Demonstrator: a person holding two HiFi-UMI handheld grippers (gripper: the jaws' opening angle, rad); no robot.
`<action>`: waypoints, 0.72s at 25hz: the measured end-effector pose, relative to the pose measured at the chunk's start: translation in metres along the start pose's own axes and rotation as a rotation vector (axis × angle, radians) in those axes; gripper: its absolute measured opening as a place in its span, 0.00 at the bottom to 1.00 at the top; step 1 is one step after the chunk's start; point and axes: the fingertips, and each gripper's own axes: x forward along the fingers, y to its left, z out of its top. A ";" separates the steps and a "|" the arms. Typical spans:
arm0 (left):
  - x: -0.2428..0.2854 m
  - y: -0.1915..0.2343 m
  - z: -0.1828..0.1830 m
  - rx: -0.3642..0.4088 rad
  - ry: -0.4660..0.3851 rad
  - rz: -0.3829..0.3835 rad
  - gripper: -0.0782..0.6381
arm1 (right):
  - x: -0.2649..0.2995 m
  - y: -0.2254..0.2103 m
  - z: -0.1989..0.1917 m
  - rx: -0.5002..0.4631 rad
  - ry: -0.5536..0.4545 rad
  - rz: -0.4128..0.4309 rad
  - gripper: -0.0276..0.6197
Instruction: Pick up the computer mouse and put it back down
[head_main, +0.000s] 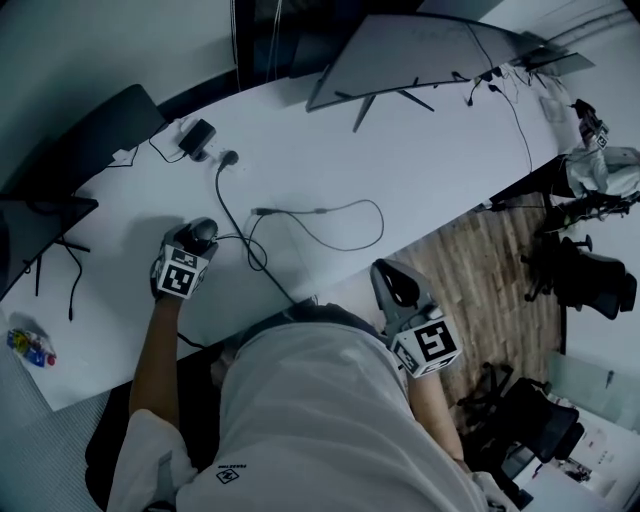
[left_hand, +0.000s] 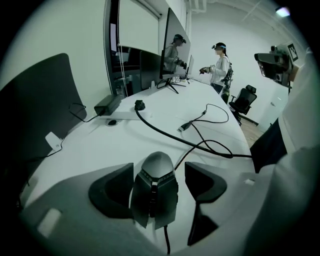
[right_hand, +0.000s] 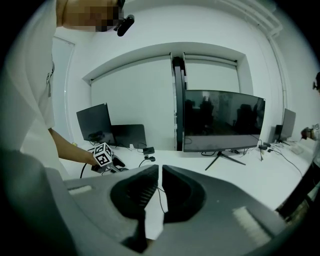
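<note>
The dark computer mouse (left_hand: 156, 167) lies on the white table (head_main: 400, 170), its cable running back toward me. My left gripper (left_hand: 159, 172) points down over it, jaws wide on either side; a gap shows at the right pad, so nothing presses it. In the head view the mouse (head_main: 205, 231) peeks out just beyond the left gripper (head_main: 197, 240) at the table's left. My right gripper (head_main: 380, 268) hangs off the table's near edge, away from the mouse. In its own view the right gripper (right_hand: 160, 170) has its jaws together with nothing between them.
A thick black cable (head_main: 240, 225) and a thin USB lead (head_main: 330, 212) snake across the table beside the mouse. A power adapter (head_main: 196, 135) lies further back. A curved monitor (head_main: 420, 50) stands at the far side, a second screen (head_main: 90, 140) at left. Two people (left_hand: 220, 62) stand at the table's far end.
</note>
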 end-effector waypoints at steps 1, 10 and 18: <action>-0.004 0.000 0.003 -0.003 -0.011 0.009 0.57 | 0.002 0.001 0.002 -0.004 -0.004 0.010 0.08; -0.065 -0.002 0.036 -0.044 -0.160 0.100 0.37 | 0.021 0.020 0.018 -0.049 -0.040 0.134 0.08; -0.134 -0.008 0.073 -0.113 -0.353 0.205 0.15 | 0.041 0.048 0.032 -0.092 -0.063 0.261 0.08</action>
